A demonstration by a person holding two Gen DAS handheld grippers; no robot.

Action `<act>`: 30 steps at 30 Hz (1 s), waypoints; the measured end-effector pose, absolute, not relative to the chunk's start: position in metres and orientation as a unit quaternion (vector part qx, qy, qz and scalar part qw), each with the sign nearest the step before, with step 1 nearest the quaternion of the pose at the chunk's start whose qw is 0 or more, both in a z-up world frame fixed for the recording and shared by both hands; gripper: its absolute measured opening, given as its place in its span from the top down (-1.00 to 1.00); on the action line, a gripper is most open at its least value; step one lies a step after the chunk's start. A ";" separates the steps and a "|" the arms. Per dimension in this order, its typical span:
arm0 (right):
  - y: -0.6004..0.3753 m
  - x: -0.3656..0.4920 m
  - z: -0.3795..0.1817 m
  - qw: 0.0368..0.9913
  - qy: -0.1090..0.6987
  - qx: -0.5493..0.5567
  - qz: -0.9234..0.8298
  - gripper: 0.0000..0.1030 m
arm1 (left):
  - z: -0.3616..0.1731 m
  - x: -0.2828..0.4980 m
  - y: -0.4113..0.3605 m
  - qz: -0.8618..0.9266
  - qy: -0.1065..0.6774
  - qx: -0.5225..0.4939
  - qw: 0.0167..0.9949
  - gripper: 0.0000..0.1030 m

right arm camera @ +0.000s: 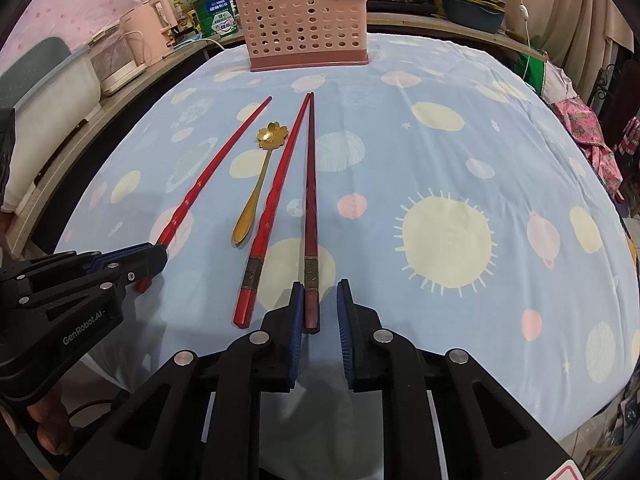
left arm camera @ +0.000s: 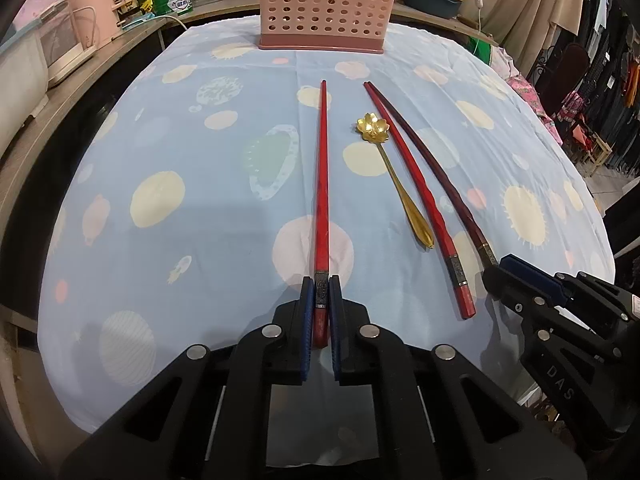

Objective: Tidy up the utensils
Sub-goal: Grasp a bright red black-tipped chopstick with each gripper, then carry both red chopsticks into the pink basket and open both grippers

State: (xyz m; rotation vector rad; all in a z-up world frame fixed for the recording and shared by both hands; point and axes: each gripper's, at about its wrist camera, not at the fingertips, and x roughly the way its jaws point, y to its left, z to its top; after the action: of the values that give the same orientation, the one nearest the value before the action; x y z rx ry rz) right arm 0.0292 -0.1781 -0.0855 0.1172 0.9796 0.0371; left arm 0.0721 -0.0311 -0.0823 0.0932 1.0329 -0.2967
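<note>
- Red lacquered chopstick (left arm camera: 321, 184) runs up mid-frame in your left view; your left gripper (left arm camera: 320, 312) pinches its banded butt end between ribbed blue pads.
- Dark maroon chopstick (right arm camera: 310, 200) lies between your right gripper (right arm camera: 319, 312)'s spread jaws, touching only the left pad.
- Gold flower-bowled spoon (right arm camera: 256, 176) and another red chopstick (right arm camera: 272, 208) lie between them on the dotted cloth (right arm camera: 440, 140).
- Perforated pink caddy (left arm camera: 324, 4) stands at top centre, its top cut off.

We see two bright red chopsticks (left arm camera: 322, 176) (left arm camera: 416, 196), one dark maroon chopstick (right arm camera: 310, 200), a gold spoon (left arm camera: 394, 176), a pink basket (left arm camera: 324, 4), and a light blue cloth (left arm camera: 180, 152) with pastel circles.
</note>
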 end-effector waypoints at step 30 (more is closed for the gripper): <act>-0.196 0.030 -0.052 0.901 0.426 0.078 0.010 0.87 | -0.026 0.084 -0.019 -0.139 0.446 0.010 0.884 0.87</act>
State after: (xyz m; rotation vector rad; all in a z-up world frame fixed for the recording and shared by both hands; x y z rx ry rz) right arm 0.0297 -0.1961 -0.0524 0.1606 0.8810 0.0199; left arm 0.0840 -0.0190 -0.0265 0.0210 0.9279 -0.2897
